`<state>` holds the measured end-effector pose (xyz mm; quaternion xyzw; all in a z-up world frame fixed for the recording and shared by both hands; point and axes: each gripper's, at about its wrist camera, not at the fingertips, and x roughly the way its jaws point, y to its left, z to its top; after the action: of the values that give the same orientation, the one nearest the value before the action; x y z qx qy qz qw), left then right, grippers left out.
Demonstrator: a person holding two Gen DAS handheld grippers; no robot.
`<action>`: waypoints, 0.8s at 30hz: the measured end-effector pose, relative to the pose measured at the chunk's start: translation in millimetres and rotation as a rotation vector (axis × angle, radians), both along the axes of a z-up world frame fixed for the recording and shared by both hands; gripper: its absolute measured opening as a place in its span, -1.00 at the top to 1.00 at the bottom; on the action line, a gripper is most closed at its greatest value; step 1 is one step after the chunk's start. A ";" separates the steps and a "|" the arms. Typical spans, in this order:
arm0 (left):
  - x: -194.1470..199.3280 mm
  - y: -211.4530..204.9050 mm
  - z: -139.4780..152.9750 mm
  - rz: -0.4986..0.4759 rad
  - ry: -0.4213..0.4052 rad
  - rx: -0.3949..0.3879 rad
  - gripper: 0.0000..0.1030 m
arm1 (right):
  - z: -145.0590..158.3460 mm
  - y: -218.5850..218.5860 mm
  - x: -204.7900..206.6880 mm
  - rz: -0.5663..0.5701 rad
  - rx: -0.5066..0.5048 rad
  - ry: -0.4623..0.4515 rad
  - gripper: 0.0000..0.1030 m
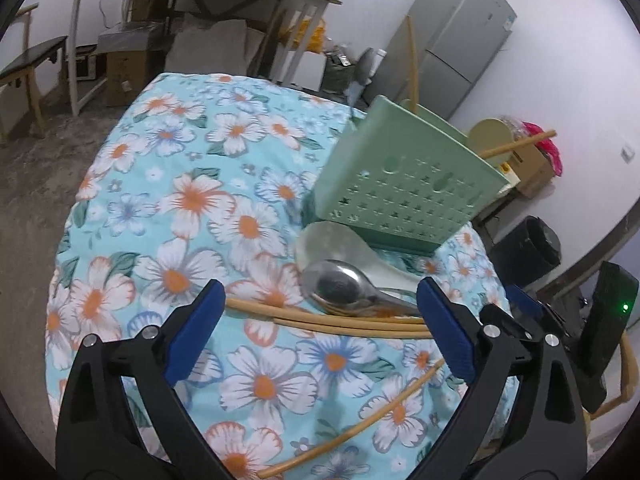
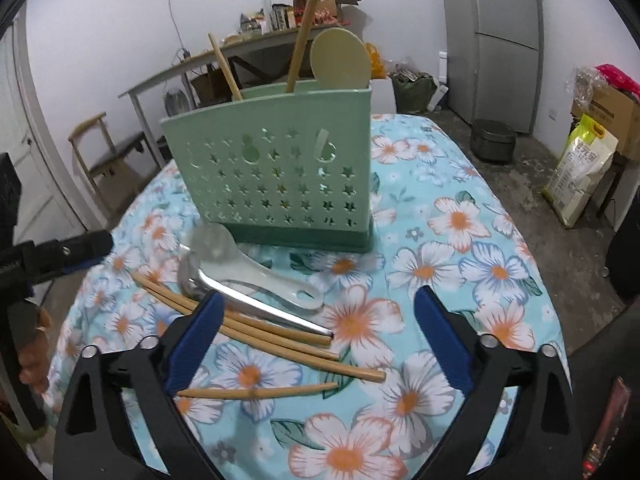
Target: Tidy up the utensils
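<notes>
A green perforated utensil holder [image 2: 280, 176] stands upright on the floral tablecloth [image 2: 460, 264]. It holds two wooden chopsticks [image 2: 304, 32] and a beige rice paddle [image 2: 340, 60]. In front of it lie a white rice paddle [image 2: 256, 276], a metal spoon [image 2: 256, 304], three chopsticks [image 2: 280, 340] side by side and one more chopstick [image 2: 256, 393] nearer me. My right gripper [image 2: 320, 298] hangs open just above the chopstick ends, gripping nothing. My left gripper [image 1: 320, 292] is open over the metal spoon [image 1: 336, 284] and the chopsticks [image 1: 340, 322], also empty. The holder [image 1: 404, 188] is tilted in the left wrist view.
A person's hand [image 2: 34, 360] holds the left gripper at the table's left edge. Beyond the table are a grey fridge [image 2: 504, 40], a cluttered side table [image 2: 256, 44], a wooden chair [image 2: 108, 160], a dark pot [image 2: 492, 140] on the floor and a rice bag [image 2: 580, 172].
</notes>
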<state>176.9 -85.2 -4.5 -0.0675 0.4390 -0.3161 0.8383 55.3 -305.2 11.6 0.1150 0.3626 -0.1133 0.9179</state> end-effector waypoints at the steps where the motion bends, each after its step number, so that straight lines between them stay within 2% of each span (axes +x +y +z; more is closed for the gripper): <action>1: 0.9 0.6 0.0 0.005 -0.002 0.011 -0.82 | -0.5 0.4 1.0 -0.012 -0.011 0.011 -0.87; 7: 1.8 0.3 0.8 0.000 -0.038 0.063 -0.84 | 1.2 -1.0 4.1 -0.040 -0.086 0.053 -0.87; 11: -3.1 0.0 4.9 -0.023 -0.078 0.057 -0.84 | 8.0 0.8 3.1 -0.035 -0.155 0.040 -0.87; 16: -4.6 0.5 6.6 -0.027 -0.080 0.038 -0.84 | 20.8 4.3 -2.6 -0.034 -0.211 -0.014 -0.87; 24: -2.2 9.7 7.8 -0.013 -0.098 0.035 -0.84 | 34.3 28.5 -3.0 0.069 -0.261 -0.107 -0.87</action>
<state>174.7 -75.5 3.3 -0.0344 0.4033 -0.3169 0.8577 52.3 -276.7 45.9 -0.0120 0.2992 -0.1218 0.9463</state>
